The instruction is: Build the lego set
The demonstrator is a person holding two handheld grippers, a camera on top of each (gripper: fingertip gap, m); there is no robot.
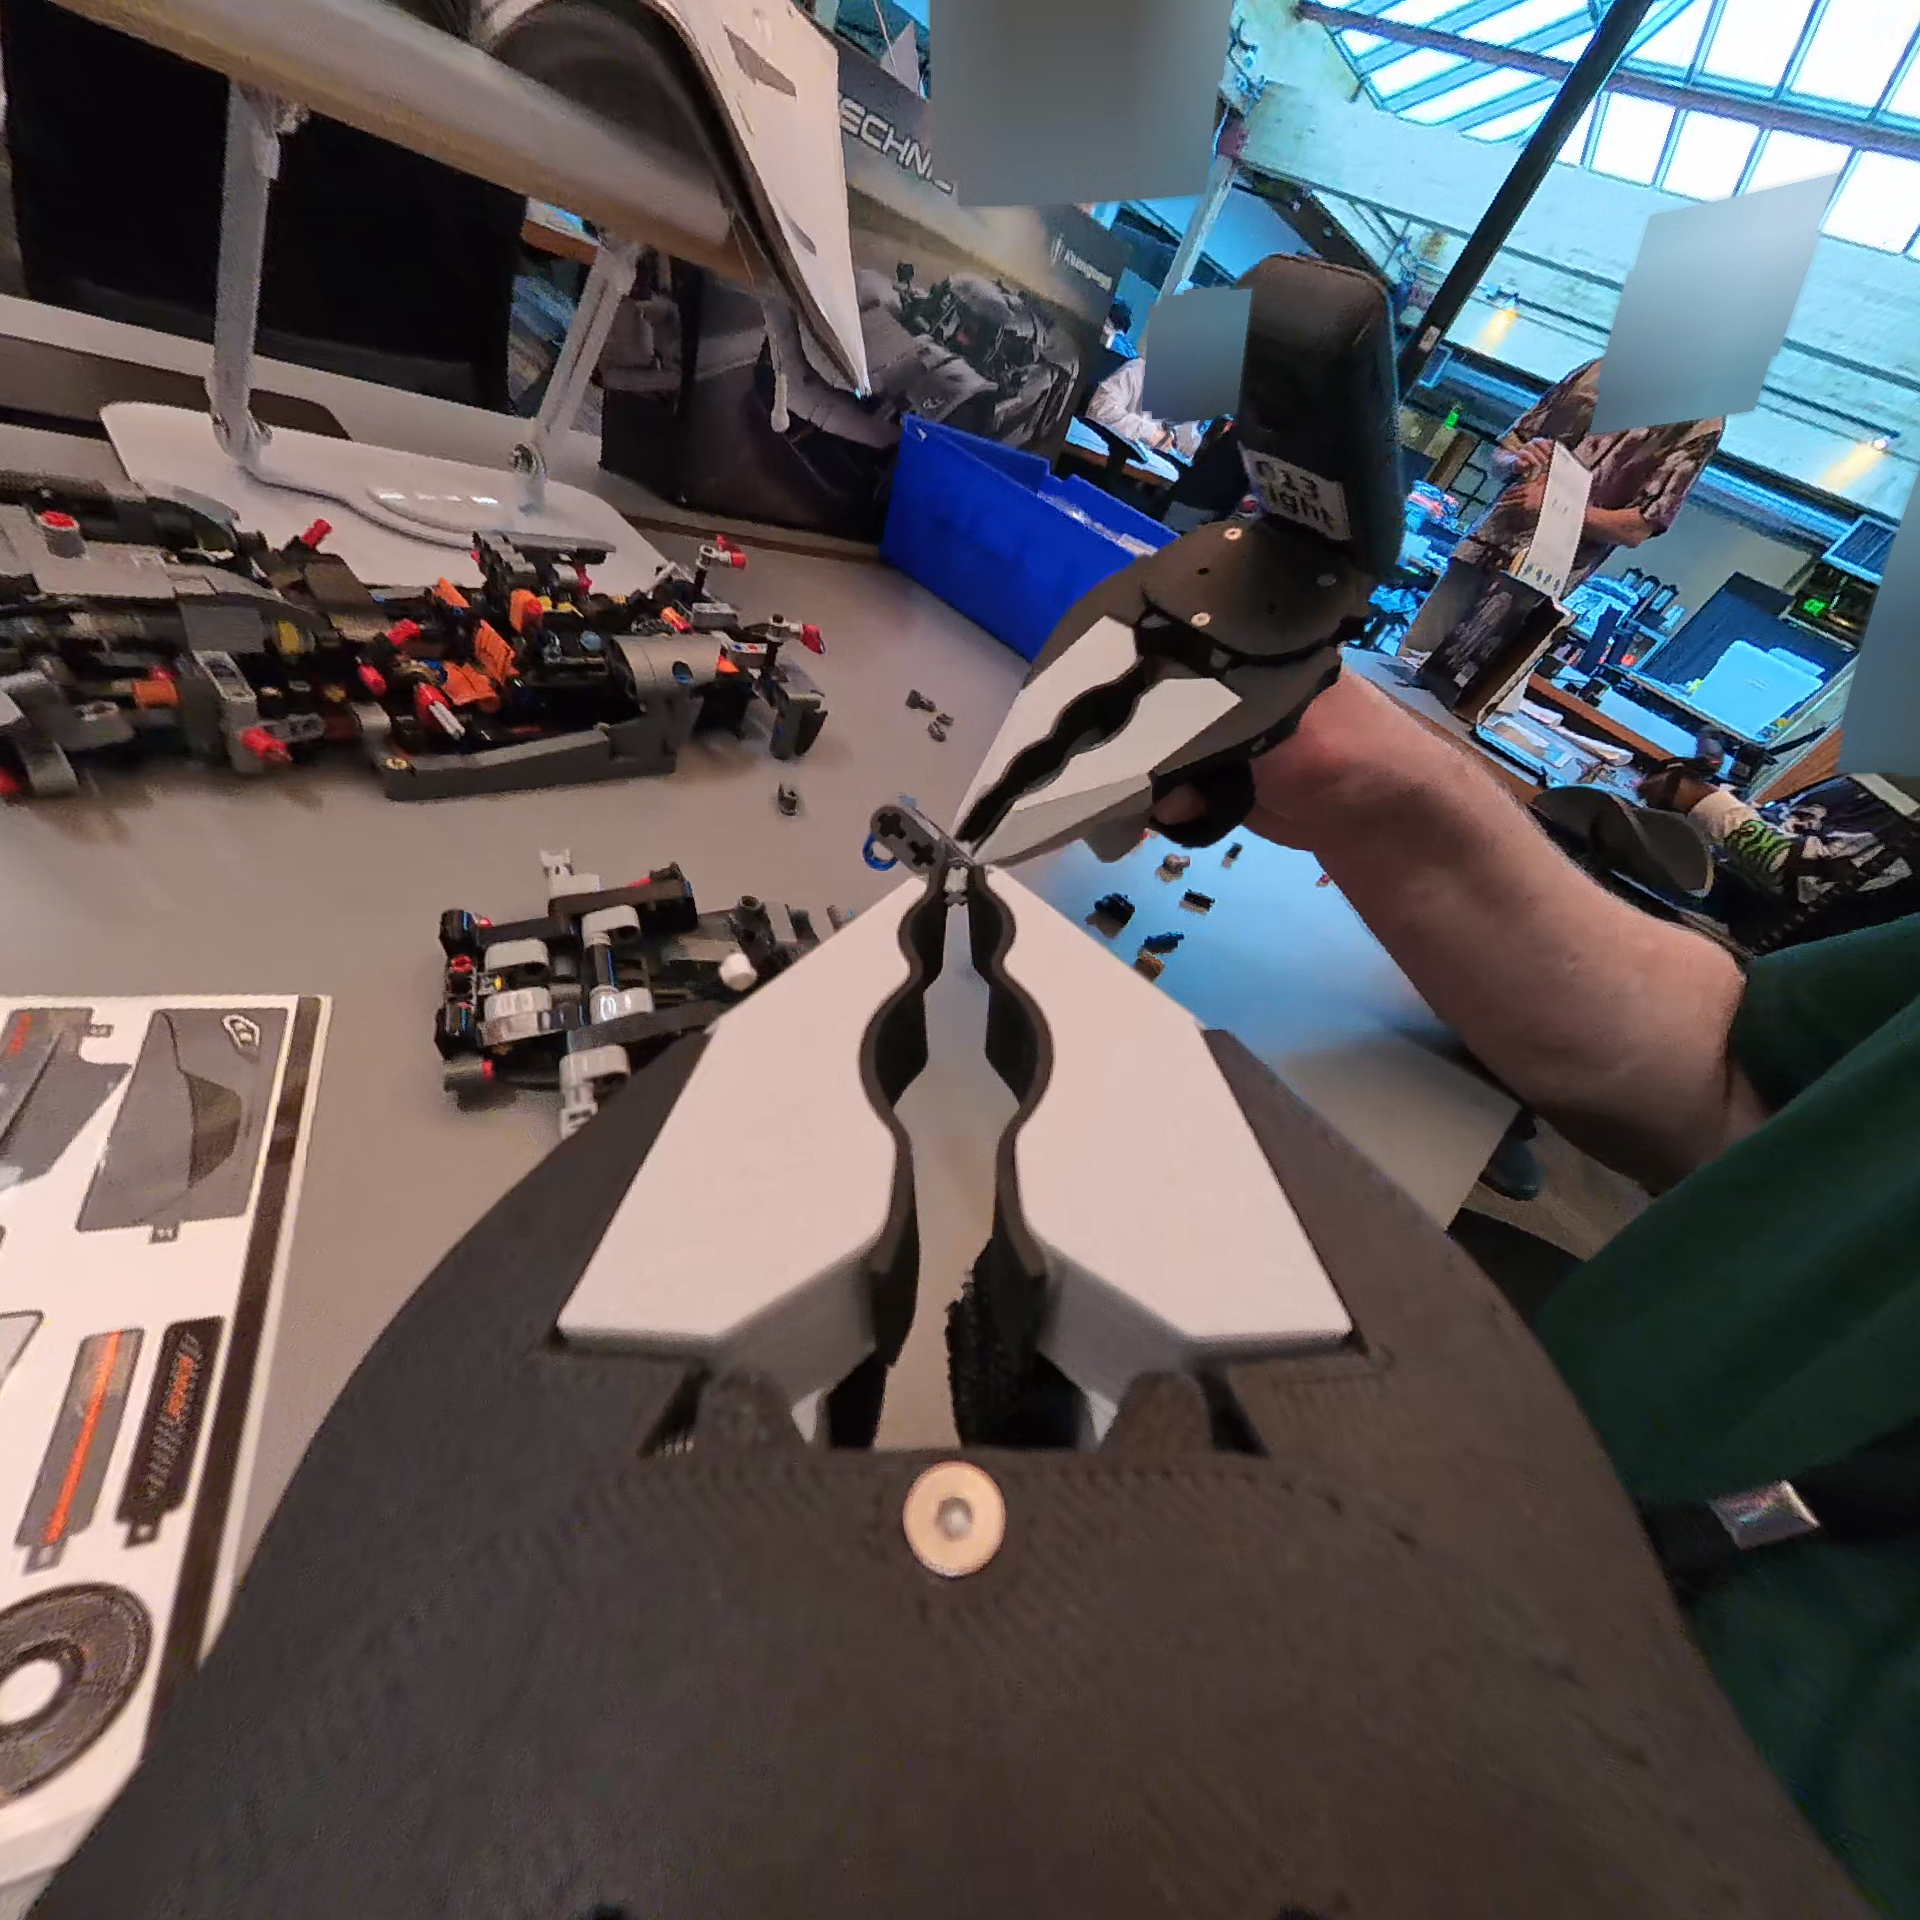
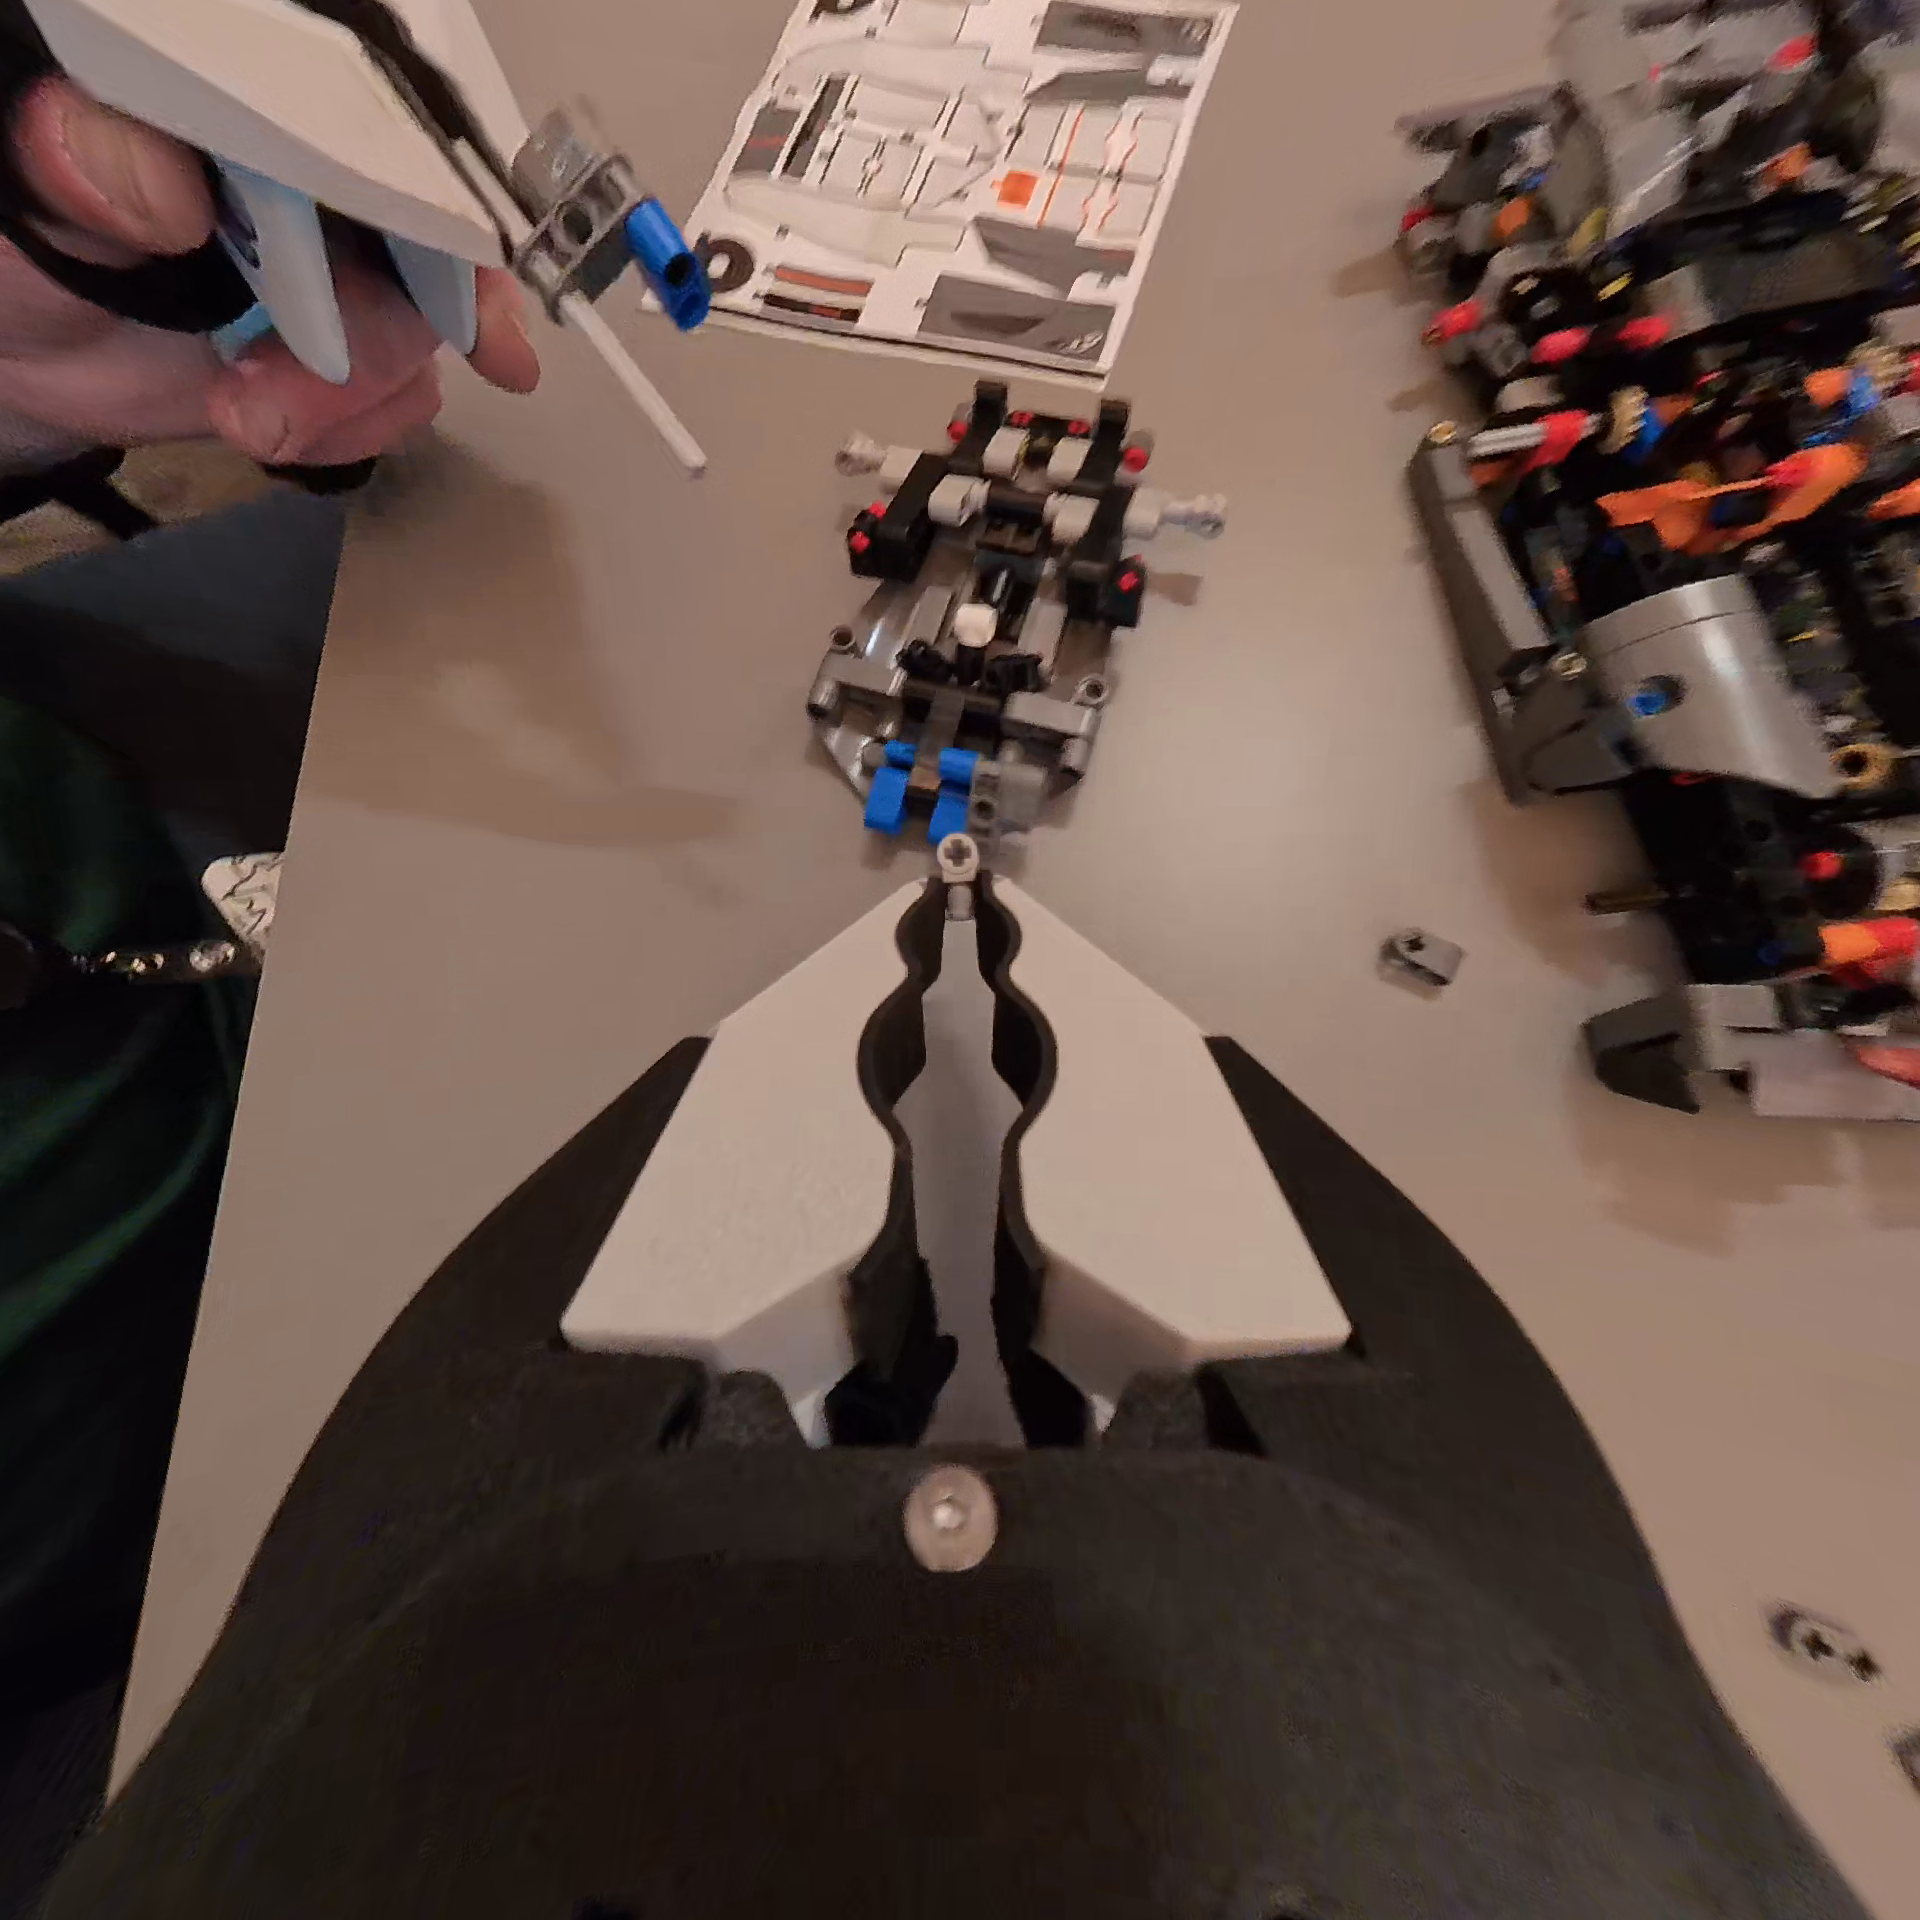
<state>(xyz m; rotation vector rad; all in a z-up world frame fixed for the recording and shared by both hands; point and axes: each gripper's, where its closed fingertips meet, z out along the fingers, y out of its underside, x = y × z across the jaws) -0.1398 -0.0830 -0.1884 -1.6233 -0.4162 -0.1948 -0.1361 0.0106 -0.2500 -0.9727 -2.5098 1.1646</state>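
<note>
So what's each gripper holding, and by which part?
Left gripper pinches the grey beam by one end, blue pin clear. Right gripper pinches a small light-grey pin by its shaft, head sticking out.

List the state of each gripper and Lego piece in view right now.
left gripper: shut on grey beam carrying a blue pin.
right gripper: shut on small grey connector.
small subassembly: resting on table, untouched.
large chassis: partly built, on table.
sticker sheet: lying flat.
</note>
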